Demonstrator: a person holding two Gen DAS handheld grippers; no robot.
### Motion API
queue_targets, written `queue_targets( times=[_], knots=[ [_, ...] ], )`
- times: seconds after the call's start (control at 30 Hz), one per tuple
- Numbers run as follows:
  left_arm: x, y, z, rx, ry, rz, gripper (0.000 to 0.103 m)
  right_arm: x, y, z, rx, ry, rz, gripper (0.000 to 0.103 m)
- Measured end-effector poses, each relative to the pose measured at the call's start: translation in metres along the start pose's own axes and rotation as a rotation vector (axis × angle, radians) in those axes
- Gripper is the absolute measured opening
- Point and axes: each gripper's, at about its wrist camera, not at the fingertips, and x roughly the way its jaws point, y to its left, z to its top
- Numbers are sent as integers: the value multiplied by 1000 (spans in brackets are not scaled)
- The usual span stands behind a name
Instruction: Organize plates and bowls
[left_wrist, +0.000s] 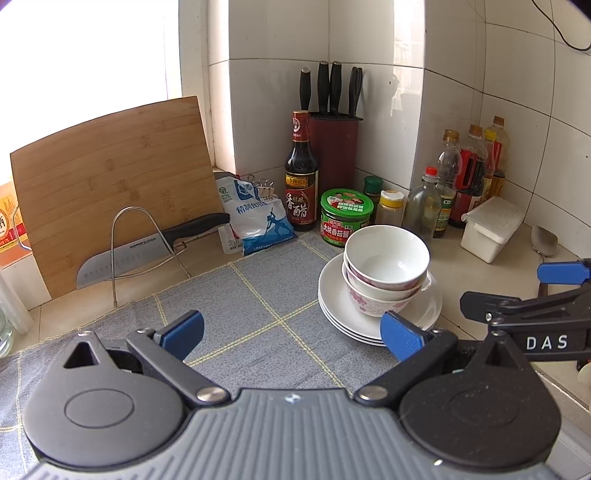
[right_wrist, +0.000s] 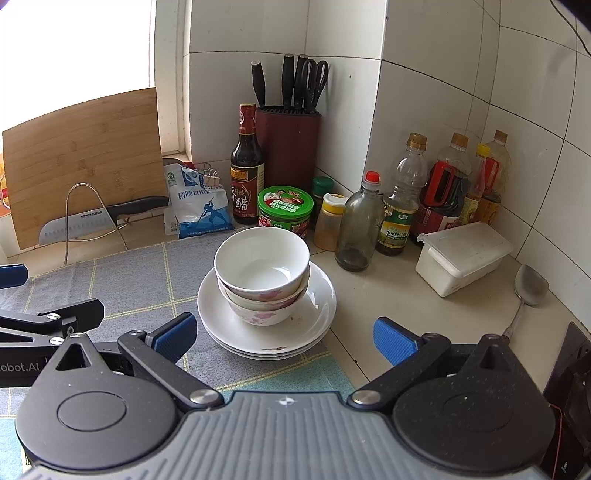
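We cannot count the stacked plates (right_wrist: 236, 332) for sure, since only thin rims show under the nested bowls (right_wrist: 262, 258); the lower bowls show just a band of pink pattern each. In the left wrist view the near right rim of the plates is covered by a blue fingertip (left_wrist: 400, 338). The knife block (right_wrist: 288, 147) hides its blades, and the vinegar bottle (right_wrist: 246, 166) covers its left side. The small jars behind the green-lidded tin (right_wrist: 285, 210) are mostly hidden. The far right bottles (right_wrist: 487, 177) overlap, with labels too small to read. The spoon (right_wrist: 530, 286) handle runs behind the right gripper (right_wrist: 282, 341). The window is blown out white.
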Motion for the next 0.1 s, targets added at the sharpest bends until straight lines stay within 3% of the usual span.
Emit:
queue_targets(
  times=[0.1],
  knots=[
    [0,0,0,3,-1,-1,101,0,0,0,0,-1,0,103]
  ],
)
